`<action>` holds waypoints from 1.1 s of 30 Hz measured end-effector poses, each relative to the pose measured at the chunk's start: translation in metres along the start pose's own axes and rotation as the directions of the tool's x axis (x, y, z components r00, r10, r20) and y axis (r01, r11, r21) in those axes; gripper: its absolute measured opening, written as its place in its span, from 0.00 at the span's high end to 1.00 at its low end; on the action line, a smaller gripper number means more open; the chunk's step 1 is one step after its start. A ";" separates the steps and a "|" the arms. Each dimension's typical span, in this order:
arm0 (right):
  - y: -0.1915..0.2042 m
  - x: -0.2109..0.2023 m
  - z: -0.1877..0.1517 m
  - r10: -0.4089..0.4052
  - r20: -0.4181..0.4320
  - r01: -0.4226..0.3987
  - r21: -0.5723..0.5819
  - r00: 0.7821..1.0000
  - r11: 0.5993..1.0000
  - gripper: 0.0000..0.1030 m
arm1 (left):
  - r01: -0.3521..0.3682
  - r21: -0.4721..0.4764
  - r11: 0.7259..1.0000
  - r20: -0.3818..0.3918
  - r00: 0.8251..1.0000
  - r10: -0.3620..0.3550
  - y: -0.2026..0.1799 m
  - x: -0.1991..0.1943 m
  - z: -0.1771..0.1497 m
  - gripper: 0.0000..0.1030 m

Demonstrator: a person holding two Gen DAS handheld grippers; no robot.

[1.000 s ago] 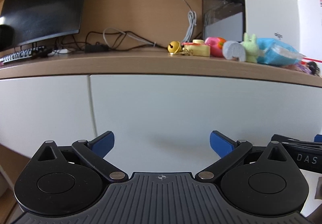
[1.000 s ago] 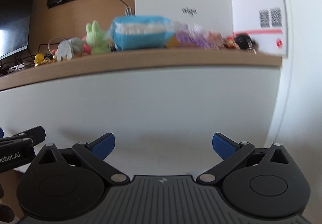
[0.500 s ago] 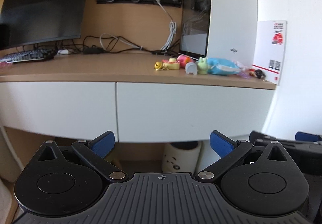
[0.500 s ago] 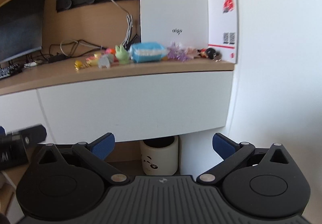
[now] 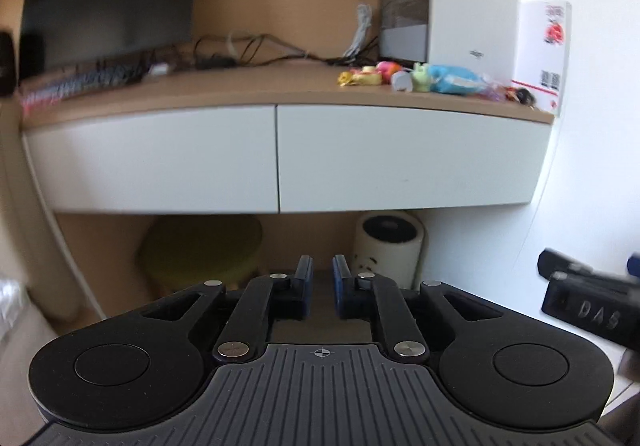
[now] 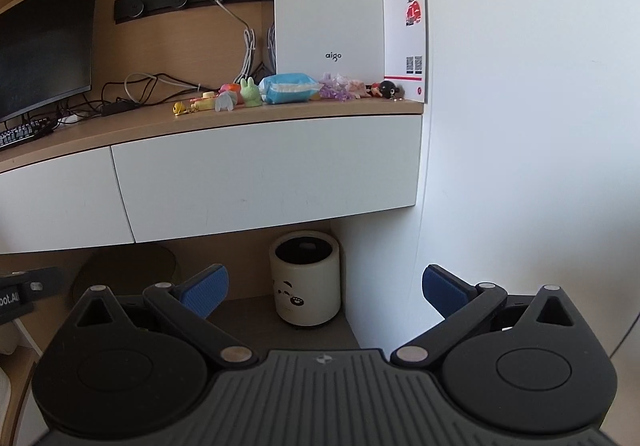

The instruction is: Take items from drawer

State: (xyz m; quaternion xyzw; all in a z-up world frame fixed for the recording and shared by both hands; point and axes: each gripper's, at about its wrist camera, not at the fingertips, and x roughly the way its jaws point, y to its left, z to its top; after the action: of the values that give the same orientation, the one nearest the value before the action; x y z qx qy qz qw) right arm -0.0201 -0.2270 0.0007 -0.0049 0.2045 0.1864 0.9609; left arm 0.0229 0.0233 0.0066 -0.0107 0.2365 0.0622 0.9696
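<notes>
Two white drawer fronts hang under the wooden desk, both closed: the right drawer [image 5: 400, 157] [image 6: 272, 173] and the left drawer [image 5: 152, 161]. On the desktop above the right drawer lies a row of small things: a blue tissue pack [image 5: 456, 79] [image 6: 290, 87], a green rabbit toy [image 6: 250, 91], a yellow bell [image 6: 179, 108] and purple trinkets [image 6: 336, 89]. My left gripper [image 5: 322, 278] is shut with nothing between its blue pads, well back from the drawers. My right gripper [image 6: 324, 286] stands open and empty, also back from them.
A white bin with a panda face [image 6: 306, 278] [image 5: 388, 250] and a green stool [image 5: 200, 250] stand under the desk. A monitor [image 5: 108, 9], keyboard [image 5: 80, 83], cables and a white computer tower [image 6: 328, 5] sit on top. A white wall [image 6: 520, 125] closes the right side.
Both grippers have pulled back from the drawer fronts, so the whole desk and the floor under it now show. The left gripper's jaws have closed; the right stays open.
</notes>
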 end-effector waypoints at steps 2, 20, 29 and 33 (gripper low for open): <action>-0.003 -0.004 0.000 -0.001 0.005 0.001 0.005 1.000 1.000 0.00 | 0.027 -0.010 1.000 0.019 0.999 -0.026 0.001 -0.005 -0.002 0.88; 0.003 -0.009 0.001 0.036 0.024 -0.035 -0.025 0.999 0.999 0.00 | 0.068 -0.001 0.998 0.064 0.996 -0.068 -0.009 -0.020 -0.008 0.88; 0.010 -0.014 0.003 0.047 0.029 -0.046 -0.027 0.999 0.999 0.00 | 0.110 0.003 0.994 0.073 0.991 -0.110 -0.015 -0.025 -0.011 0.88; 0.012 -0.015 0.002 0.041 0.026 -0.040 -0.034 0.999 0.999 0.00 | 0.118 0.012 0.993 0.067 0.991 -0.119 -0.018 -0.024 -0.011 0.88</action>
State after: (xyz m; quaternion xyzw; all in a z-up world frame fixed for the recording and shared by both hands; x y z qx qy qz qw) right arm -0.0367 -0.2208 0.0094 -0.0147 0.1887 0.2092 0.9594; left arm -0.0009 0.0022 0.0074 -0.0185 0.2027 0.0038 0.9791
